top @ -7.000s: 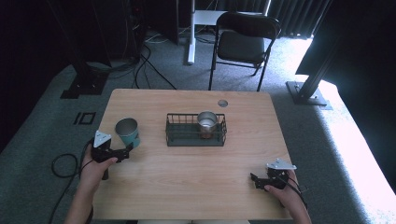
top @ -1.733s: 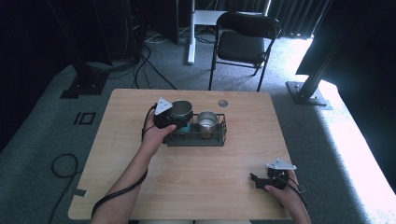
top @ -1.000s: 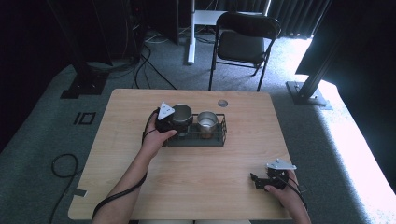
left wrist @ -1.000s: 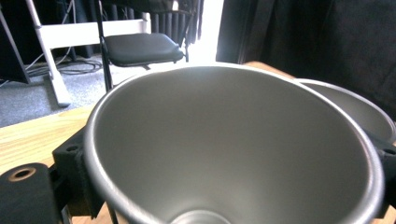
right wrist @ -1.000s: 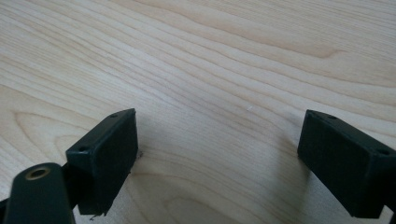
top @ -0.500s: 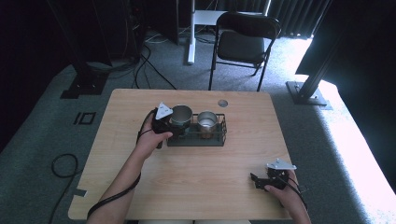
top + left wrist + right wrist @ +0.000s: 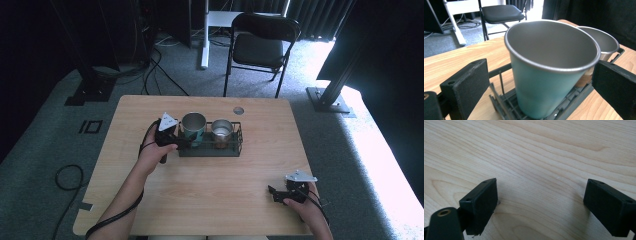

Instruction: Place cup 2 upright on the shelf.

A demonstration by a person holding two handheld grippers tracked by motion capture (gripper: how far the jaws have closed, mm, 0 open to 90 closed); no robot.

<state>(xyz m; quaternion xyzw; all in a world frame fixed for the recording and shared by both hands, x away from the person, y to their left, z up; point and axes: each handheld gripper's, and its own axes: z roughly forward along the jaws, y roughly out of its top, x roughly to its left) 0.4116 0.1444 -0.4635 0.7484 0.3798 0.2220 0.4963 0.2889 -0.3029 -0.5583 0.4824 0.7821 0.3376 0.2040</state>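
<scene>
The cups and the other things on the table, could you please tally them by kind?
Teal cup: 1
Silver cup: 1
Wire rack holding both cups: 1
Gripper, left gripper and right gripper: 2
Total: 5

Sunlit from right; bg dark, maybe underexposed.

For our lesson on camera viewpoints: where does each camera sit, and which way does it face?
High view: above the table's near edge, looking down; forearms, both hands.
Left gripper view: on the left tongs, facing the teal cup in the wire rack; open jaws.
Right gripper view: on the right tongs, facing bare table.
Shared: the cup, high and left.
</scene>
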